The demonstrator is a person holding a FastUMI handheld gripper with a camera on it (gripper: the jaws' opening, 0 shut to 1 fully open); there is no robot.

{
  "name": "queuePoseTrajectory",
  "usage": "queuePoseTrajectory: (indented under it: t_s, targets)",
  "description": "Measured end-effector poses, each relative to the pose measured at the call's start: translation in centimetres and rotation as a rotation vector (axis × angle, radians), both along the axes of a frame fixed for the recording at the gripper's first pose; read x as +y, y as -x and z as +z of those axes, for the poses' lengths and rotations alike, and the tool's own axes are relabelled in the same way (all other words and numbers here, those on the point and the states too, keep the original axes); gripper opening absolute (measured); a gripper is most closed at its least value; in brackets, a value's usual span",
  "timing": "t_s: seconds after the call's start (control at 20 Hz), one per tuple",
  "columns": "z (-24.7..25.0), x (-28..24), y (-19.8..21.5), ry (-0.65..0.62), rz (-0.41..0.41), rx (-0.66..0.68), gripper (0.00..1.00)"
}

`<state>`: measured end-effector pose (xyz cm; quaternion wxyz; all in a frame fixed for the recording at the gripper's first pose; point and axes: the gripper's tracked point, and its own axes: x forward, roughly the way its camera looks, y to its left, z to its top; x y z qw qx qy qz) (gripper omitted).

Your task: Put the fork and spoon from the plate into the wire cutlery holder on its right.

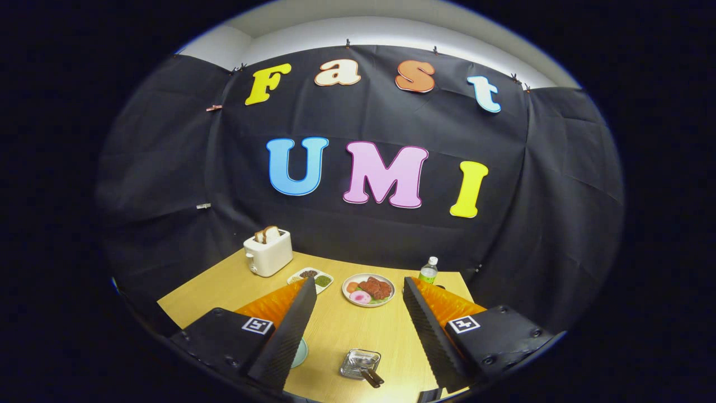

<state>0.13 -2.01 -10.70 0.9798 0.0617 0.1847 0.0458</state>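
Observation:
My gripper (358, 284) is open and held high above the wooden table (335, 330), with nothing between its fingers. Below and between the fingers, close to the near table edge, sits the wire cutlery holder (359, 362). Dark cutlery handles (372, 378) lean out of it toward the near right; I cannot tell which utensils they belong to. To the holder's left, a sliver of a pale green plate (301, 352) peeks out from behind my left finger (288, 330). The rest of that plate is hidden.
Farther back stand a white toaster (268, 253) with bread slices in it, a small tray of seasonings (311, 278), a plate of food (368, 289) and a green-capped bottle (428, 271). The black cloth wall rises right behind the table.

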Motion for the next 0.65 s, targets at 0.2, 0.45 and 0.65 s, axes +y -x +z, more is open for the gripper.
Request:
queuePoseTrajectory:
  t_s: [0.2,0.45,0.65]
  targets:
    - [0.01,0.01,-0.17,0.006,0.007,0.003,0.97]
    - [0.06,-0.21,-0.31,0.010,0.008,0.007,0.97]
    - [0.03,-0.43,-0.22,0.013,0.007,0.011,0.97]
